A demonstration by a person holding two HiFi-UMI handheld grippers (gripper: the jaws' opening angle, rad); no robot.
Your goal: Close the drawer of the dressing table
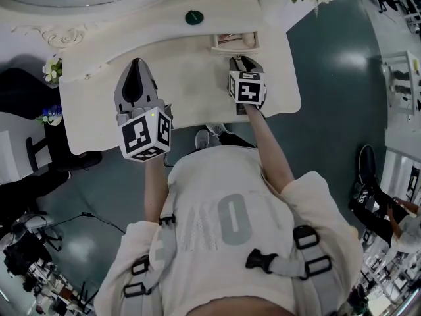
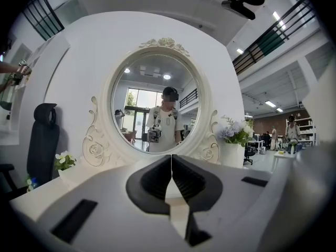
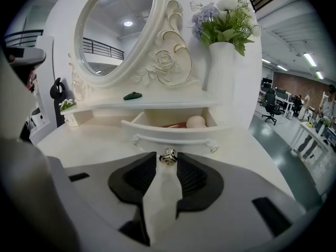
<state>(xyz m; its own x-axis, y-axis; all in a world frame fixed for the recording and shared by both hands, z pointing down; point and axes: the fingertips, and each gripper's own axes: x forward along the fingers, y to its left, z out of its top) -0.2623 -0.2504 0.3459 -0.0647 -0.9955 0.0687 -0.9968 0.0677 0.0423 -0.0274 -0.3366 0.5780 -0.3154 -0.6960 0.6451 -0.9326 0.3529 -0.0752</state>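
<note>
head view: you are holding the left gripper (image 1: 137, 64) over the left part of the dressing table (image 1: 197, 101) and the right gripper (image 1: 242, 60) over its right part, just in front of the drawer (image 1: 235, 42). the drawer is standing pulled out from under the low shelf, where a small dark green object (image 1: 194, 17) is lying.

left gripper view: the jaws are meeting at their tips with nothing between them. they are pointing level at the oval mirror (image 2: 156, 106), which is reflecting you.

right gripper view: the jaws are standing about half apart and angling down at the tabletop. their tips are pressing on a small silver ring (image 3: 168, 157) from both sides. directly beyond the ring, the drawer is showing its curved front with a long handle, and a pale round object (image 3: 196, 122) is sitting inside it. a white vase (image 3: 220, 70) of flowers is standing on the shelf above the drawer, to the right.
</note>
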